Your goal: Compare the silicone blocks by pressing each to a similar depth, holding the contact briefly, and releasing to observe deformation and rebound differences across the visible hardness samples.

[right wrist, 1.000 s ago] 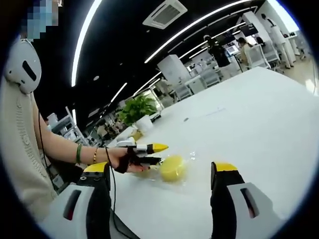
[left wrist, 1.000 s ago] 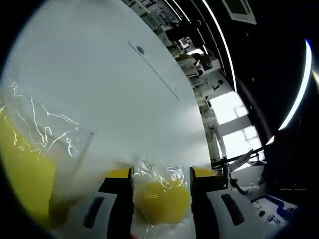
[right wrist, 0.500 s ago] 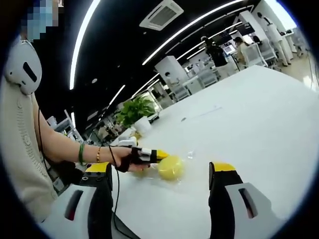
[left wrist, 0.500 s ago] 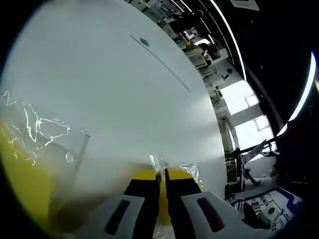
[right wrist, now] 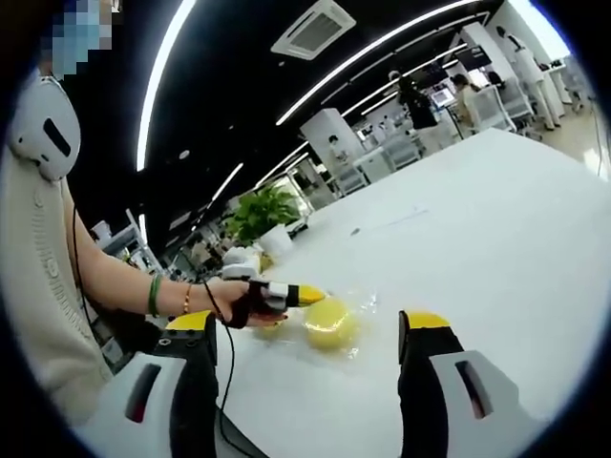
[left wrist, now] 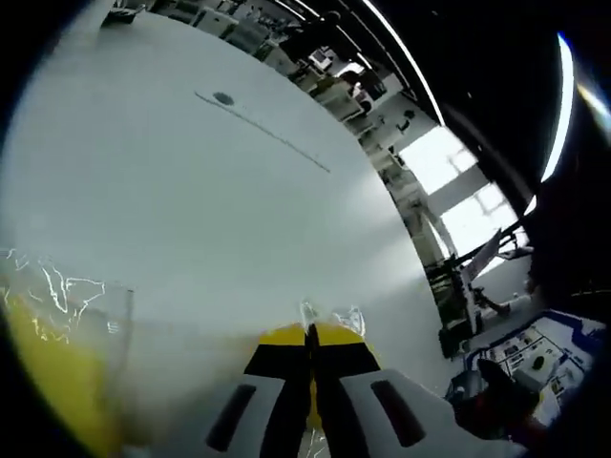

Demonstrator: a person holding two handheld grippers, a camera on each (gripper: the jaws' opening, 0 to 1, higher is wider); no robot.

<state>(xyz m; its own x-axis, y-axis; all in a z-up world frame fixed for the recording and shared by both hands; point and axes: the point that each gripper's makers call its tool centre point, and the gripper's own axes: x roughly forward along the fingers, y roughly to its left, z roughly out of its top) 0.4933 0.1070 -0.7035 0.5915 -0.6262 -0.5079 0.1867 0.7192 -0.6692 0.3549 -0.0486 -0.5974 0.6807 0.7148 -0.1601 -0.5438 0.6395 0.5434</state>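
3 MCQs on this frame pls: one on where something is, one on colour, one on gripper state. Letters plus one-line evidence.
1. Where does the bagged silicone block sit in the right gripper view?
A. On the white table, between that view's own jaws and the left gripper
B. On the floor
C. Clamped in the right gripper

2. What colour is the block?
A. Blue
B. Yellow
C. Red

3. How do the right gripper's jaws stand?
A. Shut on the block
B. Shut on nothing
C. Wide apart, holding nothing

Answers:
1: A, the silicone block rests on the white table, next to the left gripper coming in from the left.
2: B, the block is yellow inside a clear plastic bag.
3: C, the right gripper has a wide gap between its jaws and touches nothing, while the left gripper's jaws are pressed together.
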